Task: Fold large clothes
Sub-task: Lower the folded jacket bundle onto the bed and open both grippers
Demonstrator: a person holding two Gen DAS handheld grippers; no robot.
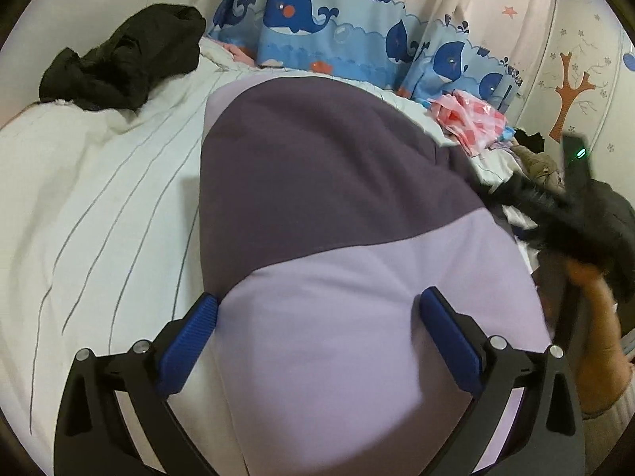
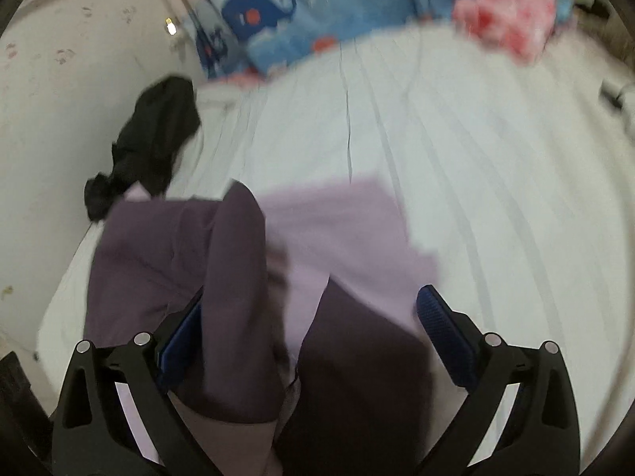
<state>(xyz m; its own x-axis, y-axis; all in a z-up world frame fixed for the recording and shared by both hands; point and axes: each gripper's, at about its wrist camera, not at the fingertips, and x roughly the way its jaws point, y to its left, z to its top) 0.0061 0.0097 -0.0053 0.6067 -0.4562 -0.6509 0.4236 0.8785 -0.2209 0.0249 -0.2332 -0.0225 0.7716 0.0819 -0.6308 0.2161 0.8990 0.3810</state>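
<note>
Here, left tongs (image 1: 319, 307) spread wide over purple garment (image 1: 337, 206), right tongs (image 2: 309, 311) likewise spread.

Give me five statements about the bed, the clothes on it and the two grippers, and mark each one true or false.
1. The purple garment has two tones, dark and pale lilac. True.
2. The left gripper is clamped shut on a fold of the garment. False: its fingers stand wide apart over the cloth, pressing nothing.
3. A black garment lies crumpled on the striped bedsheet, apart from the purple one. True.
4. The curtain behind the bed shows red cars. False: it shows blue whales and a sailboat.
5. The right gripper is closed. False: its fingers are spread, with dark purple cloth lying between them.
</note>
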